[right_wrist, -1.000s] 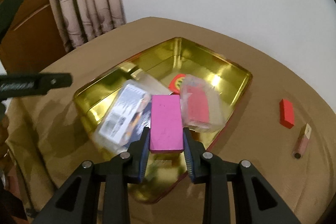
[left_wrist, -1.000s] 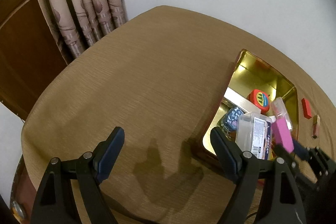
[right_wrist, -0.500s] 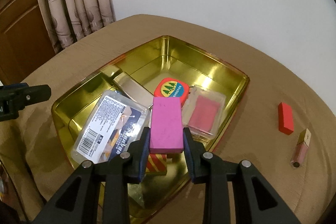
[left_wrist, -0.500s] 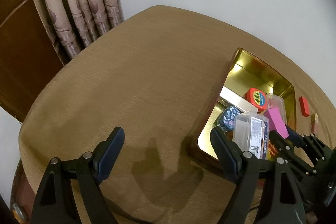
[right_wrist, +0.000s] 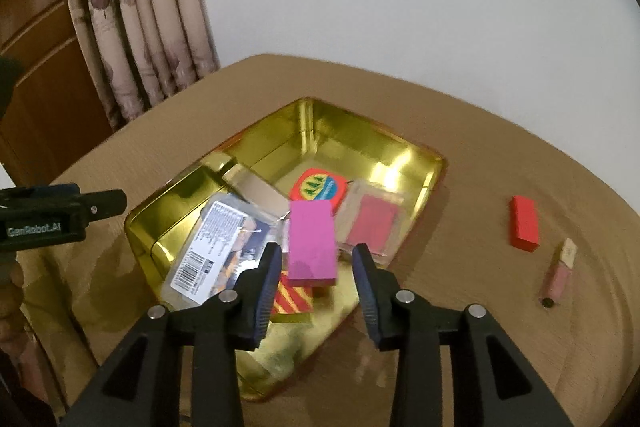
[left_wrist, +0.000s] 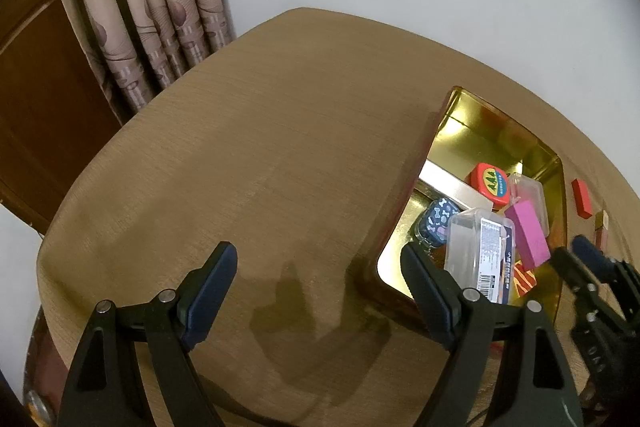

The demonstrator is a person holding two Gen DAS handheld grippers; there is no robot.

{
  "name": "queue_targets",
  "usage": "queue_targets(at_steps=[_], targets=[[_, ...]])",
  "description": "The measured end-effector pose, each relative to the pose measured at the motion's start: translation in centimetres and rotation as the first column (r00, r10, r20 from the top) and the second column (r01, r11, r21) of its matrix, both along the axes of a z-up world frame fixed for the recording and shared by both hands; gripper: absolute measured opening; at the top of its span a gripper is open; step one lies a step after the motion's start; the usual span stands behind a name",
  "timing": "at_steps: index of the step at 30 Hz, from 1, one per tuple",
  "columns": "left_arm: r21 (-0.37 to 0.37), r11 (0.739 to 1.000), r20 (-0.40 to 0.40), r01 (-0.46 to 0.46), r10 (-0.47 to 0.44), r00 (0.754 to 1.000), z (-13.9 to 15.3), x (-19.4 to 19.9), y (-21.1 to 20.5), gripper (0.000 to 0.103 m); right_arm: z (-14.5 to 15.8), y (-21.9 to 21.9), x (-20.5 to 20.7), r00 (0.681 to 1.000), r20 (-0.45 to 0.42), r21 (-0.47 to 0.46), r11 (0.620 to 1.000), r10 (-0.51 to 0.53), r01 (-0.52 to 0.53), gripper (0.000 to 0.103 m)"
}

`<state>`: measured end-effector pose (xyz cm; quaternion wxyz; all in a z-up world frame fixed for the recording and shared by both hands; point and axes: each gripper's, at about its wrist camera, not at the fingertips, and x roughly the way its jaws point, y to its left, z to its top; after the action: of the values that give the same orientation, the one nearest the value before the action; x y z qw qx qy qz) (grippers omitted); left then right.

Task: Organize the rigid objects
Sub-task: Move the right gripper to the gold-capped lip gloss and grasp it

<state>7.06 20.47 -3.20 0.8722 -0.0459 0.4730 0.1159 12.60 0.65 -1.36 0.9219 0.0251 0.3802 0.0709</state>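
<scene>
A pink block (right_wrist: 312, 243) lies tilted in the gold tin (right_wrist: 376, 131), resting on other items. My right gripper (right_wrist: 316, 255) hovers just over it with jaws opening; both pads stand clear of the block's sides. In the left wrist view the same pink block (left_wrist: 526, 235) sits in the tin (left_wrist: 500, 123) beside a clear labelled box (left_wrist: 480, 251). My left gripper (left_wrist: 316, 253) hangs open and empty over bare tablecloth, left of the tin. A red block (right_wrist: 524, 223) and a pink lip-gloss tube (right_wrist: 558, 273) lie on the cloth right of the tin.
The tin also holds a round red tape measure (right_wrist: 320, 187), a clear case with a red insert (right_wrist: 372, 223), a striped red-yellow box (right_wrist: 292, 297), a silver box (right_wrist: 260, 187) and a blue patterned tin (left_wrist: 438, 223). A curtain (left_wrist: 160, 7) and a wooden door stand behind the round table.
The right gripper's jaws have parted and let go of the pink block, which now rests in the tin. That gripper has drawn back and up a little. The left gripper has stayed put.
</scene>
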Motion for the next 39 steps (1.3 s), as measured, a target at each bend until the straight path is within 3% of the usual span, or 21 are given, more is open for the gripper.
queue_targets(at_steps=[7, 14, 18, 26, 32, 36, 39], targets=[[0.008, 1.000, 0.004, -0.005, 0.005, 1.000, 0.0, -0.1, -0.1, 0.081, -1.3, -6.3, -1.3, 0.982, -0.024, -0.017, 0.983, -0.186, 0.185, 0.038], [0.019, 1.000, 0.002, -0.005, 0.005, 1.000, 0.0, -0.3, -0.2, 0.081, -3.7, -12.8, -1.0, 0.920, -0.062, -0.069, 0.921, -0.388, 0.384, 0.038], [0.026, 1.000, -0.003, 0.003, -0.003, 1.000, 0.0, -0.3, -0.4, 0.081, -4.9, -14.3, 0.3, 0.891, -0.073, -0.117, 0.891, -0.448, 0.438, 0.037], [0.050, 0.998, -0.018, 0.029, -0.029, 0.999, -0.3, -0.2, -0.8, 0.081, -7.3, -15.8, 3.0, 0.863, -0.118, -0.121, 0.869, -0.492, 0.479, 0.038], [0.054, 0.998, -0.026, 0.037, -0.035, 0.999, -0.5, -0.1, -0.9, 0.081, -7.7, -17.5, 2.7, 0.875, -0.105, -0.077, 0.881, -0.473, 0.467, 0.037], [0.053, 0.998, -0.030, 0.039, -0.038, 0.999, -0.6, -0.2, -0.9, 0.081, -7.9, -18.3, 2.0, 0.882, -0.101, -0.050, 0.888, -0.460, 0.457, 0.020], [0.058, 0.997, -0.033, 0.042, -0.040, 0.999, -0.7, -0.2, -0.9, 0.081, -7.8, -18.4, 1.6, 0.887, -0.098, -0.035, 0.892, -0.452, 0.451, 0.020]])
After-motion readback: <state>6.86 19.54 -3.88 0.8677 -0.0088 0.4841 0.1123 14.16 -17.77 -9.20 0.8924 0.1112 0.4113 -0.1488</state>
